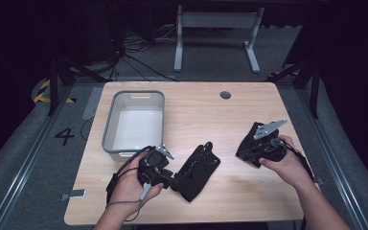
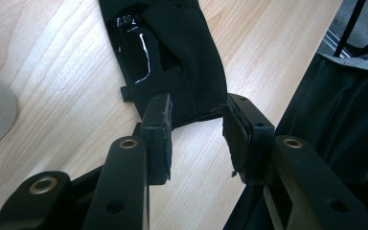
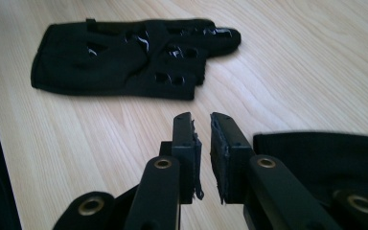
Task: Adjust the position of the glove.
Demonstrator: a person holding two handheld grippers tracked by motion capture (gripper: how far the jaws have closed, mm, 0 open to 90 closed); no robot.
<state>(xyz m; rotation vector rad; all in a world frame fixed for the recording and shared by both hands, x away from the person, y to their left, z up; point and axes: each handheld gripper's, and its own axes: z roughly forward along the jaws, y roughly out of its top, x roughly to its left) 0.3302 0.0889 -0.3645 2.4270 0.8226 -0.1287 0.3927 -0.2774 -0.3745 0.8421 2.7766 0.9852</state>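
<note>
Pale wood-grain surface (image 1: pixel 220 120); soft black perforated glove (image 1: pixel 196 171) near front edge. Left gripper (image 2: pixel 196 136) jaws parted, empty. Right gripper (image 3: pixel 202 153) nearly closed, empty.

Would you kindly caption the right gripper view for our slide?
Right gripper, fingers nearly closed on nothing, faces a black glove lying flat on the wooden table.

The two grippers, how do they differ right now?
The left gripper has its jaws spread wide, at the cuff edge of a black glove; the right gripper has its jaws nearly closed on nothing, over bare table. Both have black jaws with worn pads.
</note>
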